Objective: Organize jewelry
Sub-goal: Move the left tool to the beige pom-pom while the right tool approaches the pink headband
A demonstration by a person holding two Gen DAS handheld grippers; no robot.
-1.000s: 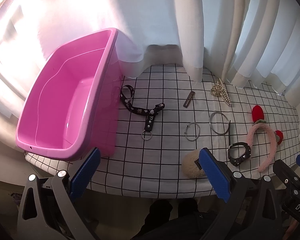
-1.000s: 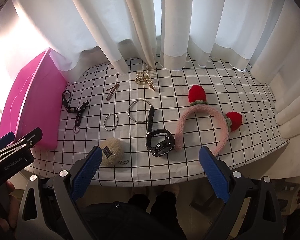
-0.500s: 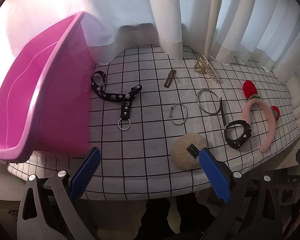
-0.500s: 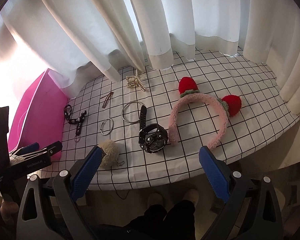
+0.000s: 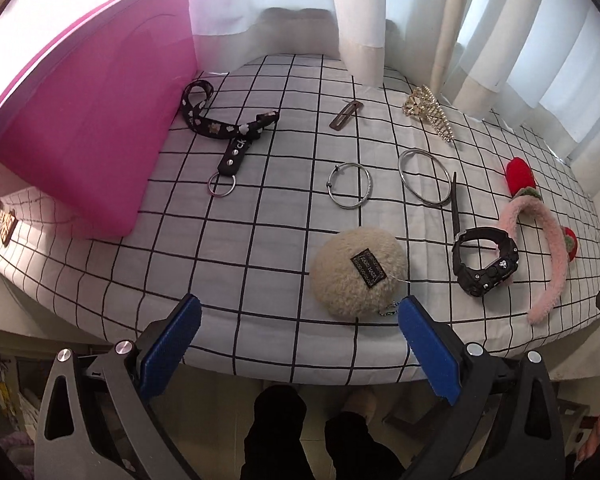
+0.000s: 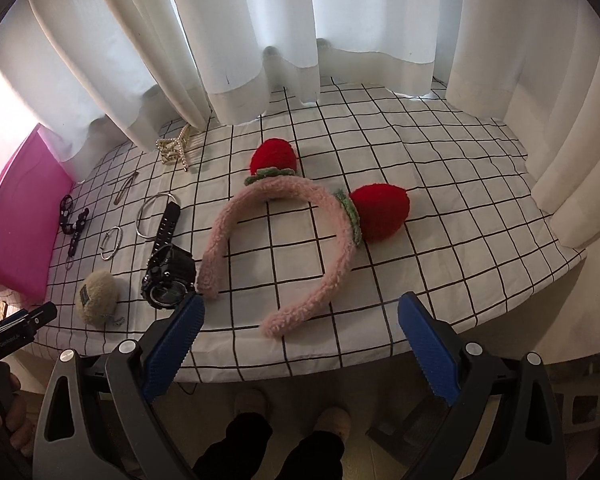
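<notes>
Both grippers wide, empty — at tablecloth [image 6: 440, 216] near edge.

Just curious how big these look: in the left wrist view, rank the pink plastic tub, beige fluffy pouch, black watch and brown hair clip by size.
1. Pink plastic tub
2. Beige fluffy pouch, though nearest the camera
3. Black watch
4. Brown hair clip, farthest away

Glossy pink plastic tub [image 5: 80, 120]; fuzzy plush headband [image 6: 284, 216]; shiny metal bangles [image 5: 424, 182].
</notes>
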